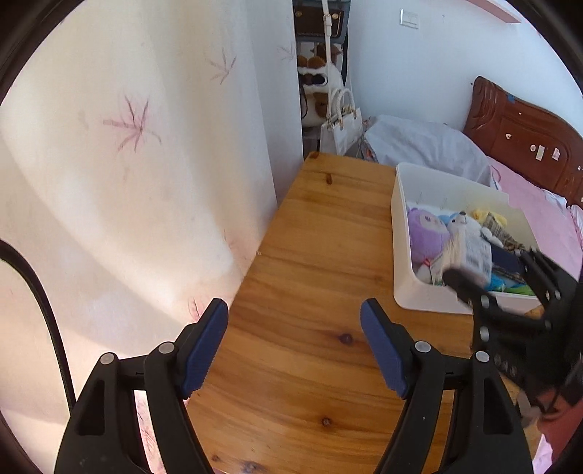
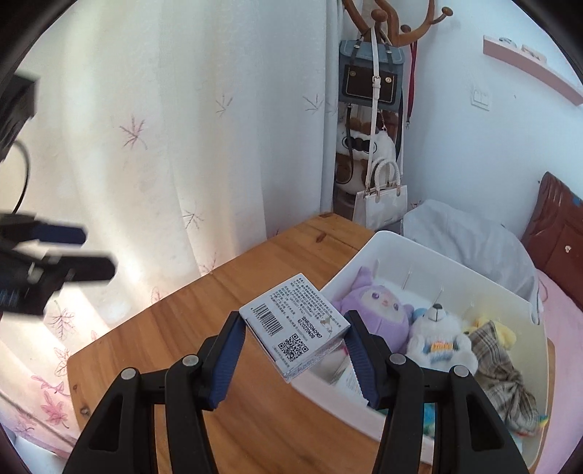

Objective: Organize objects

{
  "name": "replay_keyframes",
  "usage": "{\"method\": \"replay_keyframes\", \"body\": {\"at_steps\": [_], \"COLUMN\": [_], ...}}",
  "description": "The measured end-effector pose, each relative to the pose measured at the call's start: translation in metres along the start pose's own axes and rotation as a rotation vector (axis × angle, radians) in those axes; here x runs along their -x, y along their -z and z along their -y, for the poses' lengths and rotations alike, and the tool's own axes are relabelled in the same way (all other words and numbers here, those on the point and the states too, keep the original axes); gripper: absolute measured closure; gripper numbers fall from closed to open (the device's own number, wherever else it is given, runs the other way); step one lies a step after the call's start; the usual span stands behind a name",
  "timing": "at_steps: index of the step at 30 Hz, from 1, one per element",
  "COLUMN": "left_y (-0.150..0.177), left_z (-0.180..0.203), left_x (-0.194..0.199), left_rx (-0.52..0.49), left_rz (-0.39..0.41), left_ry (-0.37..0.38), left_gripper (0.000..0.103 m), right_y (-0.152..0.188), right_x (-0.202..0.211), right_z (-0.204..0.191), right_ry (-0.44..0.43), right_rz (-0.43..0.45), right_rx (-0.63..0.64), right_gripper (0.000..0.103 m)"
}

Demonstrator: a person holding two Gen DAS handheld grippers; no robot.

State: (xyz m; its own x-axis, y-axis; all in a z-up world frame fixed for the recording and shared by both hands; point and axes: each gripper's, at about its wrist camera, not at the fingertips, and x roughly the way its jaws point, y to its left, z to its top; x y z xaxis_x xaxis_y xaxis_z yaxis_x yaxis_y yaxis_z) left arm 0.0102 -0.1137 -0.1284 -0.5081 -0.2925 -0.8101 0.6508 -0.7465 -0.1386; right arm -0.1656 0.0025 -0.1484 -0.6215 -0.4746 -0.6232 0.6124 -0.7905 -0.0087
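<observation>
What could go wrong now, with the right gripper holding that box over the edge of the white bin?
1. The small box is tilted between the right gripper fingers and looks held by its corners; it might slip or twist out.
2. It hangs over the white bin near wall, so released here it could catch the rim and fall onto the wooden table.
3. The purple plush sits just beyond, so the box could land on it.

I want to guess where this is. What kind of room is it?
Most likely a bedroom. There is a bed with a carved wooden headboard and a pillow, handbags hang on a coat rack, and plush toys fill a white bin on the wooden table.
</observation>
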Motion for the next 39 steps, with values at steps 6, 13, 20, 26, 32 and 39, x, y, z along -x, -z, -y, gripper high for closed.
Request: {"method": "replay_keyframes", "body": {"at_steps": [6, 13, 20, 26, 32, 39], "left_y": [0.011, 0.023, 0.03, 0.029, 0.03, 0.022], "left_z": [0.004, 0.007, 0.01, 0.009, 0.015, 0.022], "left_x": [-0.005, -0.01, 0.012, 0.039, 0.064, 0.079], "left_rx": [0.044, 0.096, 0.116, 0.125, 0.086, 0.017], "left_rz": [-0.023, -0.083, -0.109, -0.09, -0.093, -0.136], "left_ry": [0.008, -0.005, -0.011, -0.019, -0.026, 0.023], "left_gripper": [0.025, 0.025, 0.025, 0.025, 0.025, 0.025], "right_y": [0.0, 0.004, 0.003, -0.005, -0.015, -0.012], "right_x": [-0.02, -0.034, -0.039, -0.025, 0.006, 0.036], "right_z": [0.011, 0.014, 0.012, 0.012, 0.011, 0.011], "right_ry": [0.029, 0.007, 0.018, 0.061, 0.022, 0.054], "right_rz": [-0.004, -0.021, -0.054, -0.066, -0.078, -0.176], "right_rx": [-0.011, -0.017, 0.011, 0.019, -0.01, -0.164], "right_gripper": [0.047, 0.047, 0.039, 0.032, 0.028, 0.025]}}
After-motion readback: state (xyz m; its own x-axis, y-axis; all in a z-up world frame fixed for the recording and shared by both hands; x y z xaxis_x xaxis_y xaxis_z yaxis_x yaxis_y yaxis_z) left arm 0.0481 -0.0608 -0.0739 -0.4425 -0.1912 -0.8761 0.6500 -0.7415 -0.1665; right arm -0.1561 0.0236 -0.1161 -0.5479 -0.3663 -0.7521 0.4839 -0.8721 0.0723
